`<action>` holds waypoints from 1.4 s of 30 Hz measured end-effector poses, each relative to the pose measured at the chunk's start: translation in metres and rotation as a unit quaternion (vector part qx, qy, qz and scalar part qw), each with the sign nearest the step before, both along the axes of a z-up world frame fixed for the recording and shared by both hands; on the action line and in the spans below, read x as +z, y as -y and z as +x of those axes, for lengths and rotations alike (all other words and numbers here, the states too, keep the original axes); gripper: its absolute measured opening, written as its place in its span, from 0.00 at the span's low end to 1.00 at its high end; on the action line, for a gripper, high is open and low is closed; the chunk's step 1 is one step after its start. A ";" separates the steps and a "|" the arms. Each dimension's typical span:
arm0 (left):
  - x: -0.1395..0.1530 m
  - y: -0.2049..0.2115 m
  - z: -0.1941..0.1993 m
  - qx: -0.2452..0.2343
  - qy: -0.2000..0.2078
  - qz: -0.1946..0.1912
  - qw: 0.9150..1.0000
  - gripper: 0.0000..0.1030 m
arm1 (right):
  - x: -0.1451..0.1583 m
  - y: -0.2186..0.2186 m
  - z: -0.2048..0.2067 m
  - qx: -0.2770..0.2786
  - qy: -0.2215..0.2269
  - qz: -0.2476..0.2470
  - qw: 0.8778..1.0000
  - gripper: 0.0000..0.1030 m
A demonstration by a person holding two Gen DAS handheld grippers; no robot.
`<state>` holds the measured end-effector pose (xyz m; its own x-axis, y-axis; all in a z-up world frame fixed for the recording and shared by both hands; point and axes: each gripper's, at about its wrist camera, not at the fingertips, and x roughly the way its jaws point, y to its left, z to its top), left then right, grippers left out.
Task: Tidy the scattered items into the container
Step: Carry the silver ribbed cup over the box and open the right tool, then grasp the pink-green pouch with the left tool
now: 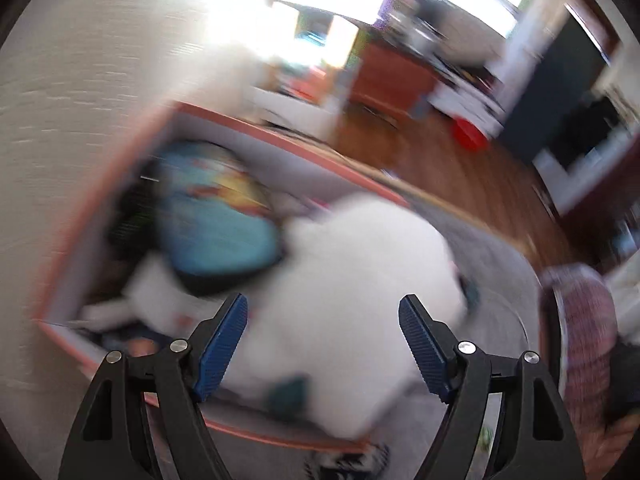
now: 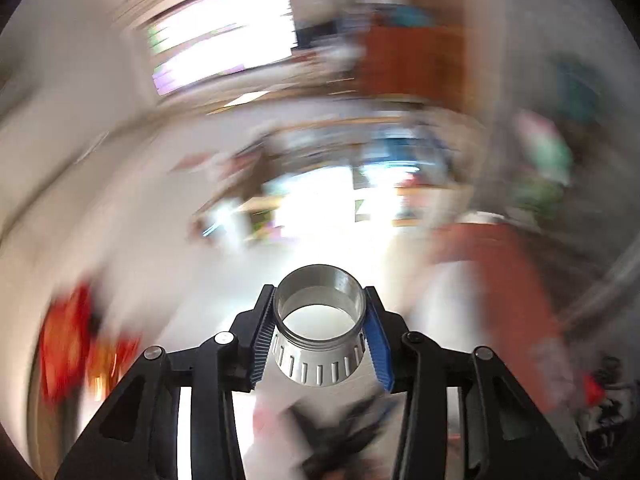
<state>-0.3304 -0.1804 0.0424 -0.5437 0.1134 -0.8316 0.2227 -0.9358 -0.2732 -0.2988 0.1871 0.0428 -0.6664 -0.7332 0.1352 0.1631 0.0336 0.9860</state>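
Note:
The left wrist view is blurred. A box with a pink rim (image 1: 280, 144) lies below, holding a blue round item (image 1: 212, 224) and other blurred things. A large white soft item (image 1: 360, 280) lies over the box's near corner, partly on its rim. My left gripper (image 1: 324, 302) stands open above it, and its blue pads do not visibly press on the item. In the right wrist view my right gripper (image 2: 319, 292) is shut on a silver metal ring (image 2: 320, 356) with slots around its base, held open end forward.
Beyond the box there is a wooden floor (image 1: 440, 168) with a small red object (image 1: 470, 134) on it. A grey rug (image 1: 492, 272) lies to the box's right. A plaid sleeve (image 1: 588, 340) shows at the right edge. The right wrist view is smeared, with a red thing (image 2: 68, 340) at its left.

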 end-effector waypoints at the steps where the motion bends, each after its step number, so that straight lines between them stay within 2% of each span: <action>1: -0.004 -0.014 -0.001 -0.017 0.009 0.002 1.000 0.75 | 0.040 0.014 0.009 0.006 -0.044 0.041 0.998 0.39; 3: -0.014 -0.041 -0.002 -0.056 0.029 0.012 0.998 0.75 | 0.120 0.063 0.026 0.029 -0.129 0.139 0.981 0.39; 4: -0.018 -0.053 -0.002 -0.073 0.036 0.013 0.997 0.75 | 0.143 0.089 0.032 0.045 -0.153 0.171 0.972 0.40; 5: -0.021 -0.063 -0.002 -0.085 0.041 0.001 0.996 0.75 | 0.165 0.128 0.037 0.067 -0.178 0.218 0.957 0.40; 7: -0.022 -0.079 -0.002 -0.101 0.043 -0.028 0.994 0.75 | 0.174 0.183 0.038 0.078 -0.189 0.294 0.934 0.40; 8: -0.021 -0.081 -0.002 -0.106 0.040 -0.034 0.993 0.75 | 0.172 0.216 0.036 0.084 -0.194 0.344 0.915 0.44; 9: -0.019 -0.082 -0.003 -0.109 0.037 -0.036 0.993 0.75 | 0.163 0.252 0.031 0.101 -0.195 0.387 0.896 0.68; 10: -0.018 -0.081 -0.003 -0.109 0.036 -0.034 0.993 0.75 | 0.150 0.273 0.025 0.116 -0.187 0.404 0.888 0.85; 11: -0.017 -0.079 -0.002 -0.108 0.035 -0.030 0.993 0.75 | 0.135 0.290 0.019 0.134 -0.170 0.407 0.887 0.83; 13: -0.014 -0.074 -0.003 -0.103 0.031 -0.029 0.994 0.75 | 0.122 0.291 0.016 0.160 -0.155 0.376 0.899 0.79; 14: -0.012 -0.072 -0.003 -0.100 0.029 -0.030 0.994 0.75 | 0.116 0.281 0.020 0.167 -0.154 0.349 0.909 0.79; 17: -0.013 -0.064 -0.005 -0.096 0.027 -0.024 0.995 0.75 | 0.110 0.240 0.031 0.144 -0.145 0.350 0.914 0.79; 21: -0.015 -0.063 -0.006 -0.095 0.027 -0.031 0.995 0.75 | 0.103 0.161 0.042 0.089 -0.120 0.346 0.926 0.79; 25: -0.013 -0.059 -0.005 -0.090 0.021 -0.032 0.995 0.75 | 0.092 0.074 0.060 0.030 -0.091 0.360 0.928 0.79; 28: -0.003 -0.050 -0.002 -0.078 0.004 -0.034 0.996 0.75 | 0.063 0.002 0.072 -0.011 -0.048 0.361 0.931 0.79; 31: 0.013 -0.051 0.004 -0.083 -0.023 -0.039 0.996 0.75 | 0.021 -0.067 0.082 -0.042 0.000 0.325 0.945 0.79; 34: 0.024 -0.077 -0.002 -0.108 -0.037 -0.035 0.993 0.77 | -0.032 -0.120 0.093 -0.069 0.043 0.291 0.953 0.79; 37: 0.009 -0.133 -0.027 -0.163 -0.010 -0.038 0.986 0.80 | -0.089 -0.148 0.095 -0.074 0.094 0.257 0.959 0.79; 39: -0.015 -0.179 -0.061 -0.203 0.022 -0.071 0.976 0.80 | -0.121 -0.161 0.086 -0.048 0.134 0.224 0.964 0.79; 41: -0.046 -0.212 -0.100 -0.213 0.066 -0.105 0.969 0.80 | -0.133 -0.173 0.077 -0.035 0.141 0.194 0.970 0.79; 42: -0.063 -0.227 -0.122 -0.208 0.089 -0.135 0.965 0.80 | -0.134 -0.178 0.074 -0.037 0.135 0.188 0.972 0.79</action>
<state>-0.4529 0.0465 -0.0207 -0.3439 0.0578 -0.9372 -0.1672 -0.9859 0.0005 -0.2246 0.3650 -0.0908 -0.6930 -0.6458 -0.3204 -0.1156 -0.3392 0.9336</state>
